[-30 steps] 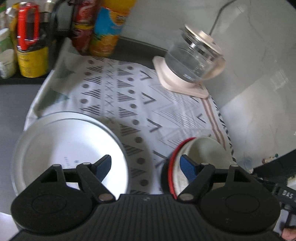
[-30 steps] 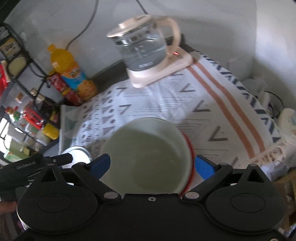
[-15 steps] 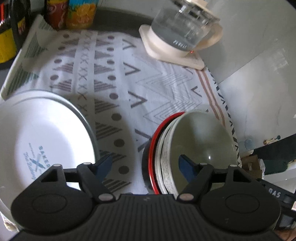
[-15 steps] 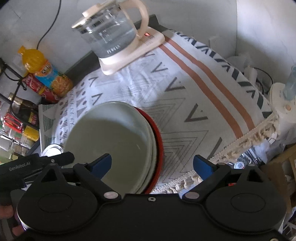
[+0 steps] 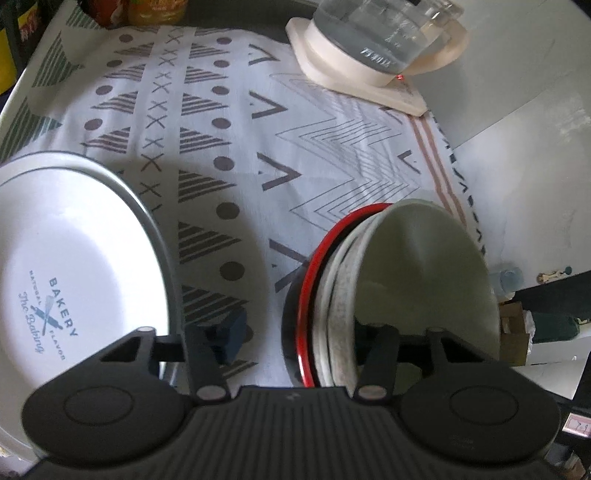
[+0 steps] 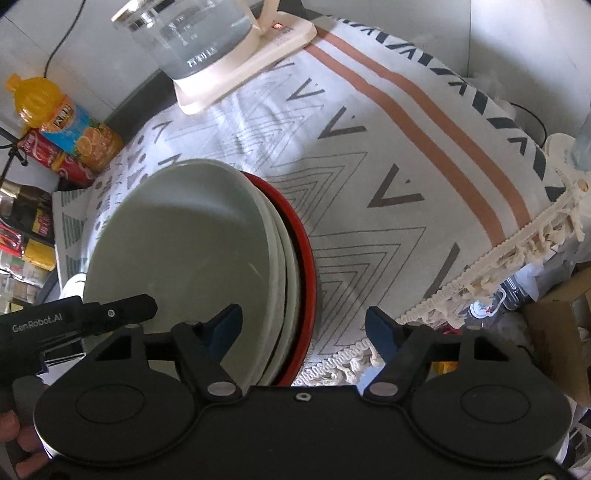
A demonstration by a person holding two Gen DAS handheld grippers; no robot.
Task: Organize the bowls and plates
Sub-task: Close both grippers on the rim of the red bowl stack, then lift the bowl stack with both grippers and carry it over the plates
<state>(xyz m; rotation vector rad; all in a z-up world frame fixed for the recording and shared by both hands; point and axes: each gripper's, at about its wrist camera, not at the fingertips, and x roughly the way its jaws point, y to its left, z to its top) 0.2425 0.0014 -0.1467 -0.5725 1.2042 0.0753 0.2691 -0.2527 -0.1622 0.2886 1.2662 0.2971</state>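
In the left wrist view a patterned cloth covers the counter, a glass kettle at its far edge and a white bakery plate at left; the left gripper is closing astride the near rim of the stacked bowls, one finger outside on the cloth, the other inside the top bowl, pads not visibly pressing. In the right wrist view the same cloth spreads beneath the bowls; the right gripper, also closing, straddles their right rim, its left finger inside, its right finger clear over the fringe.
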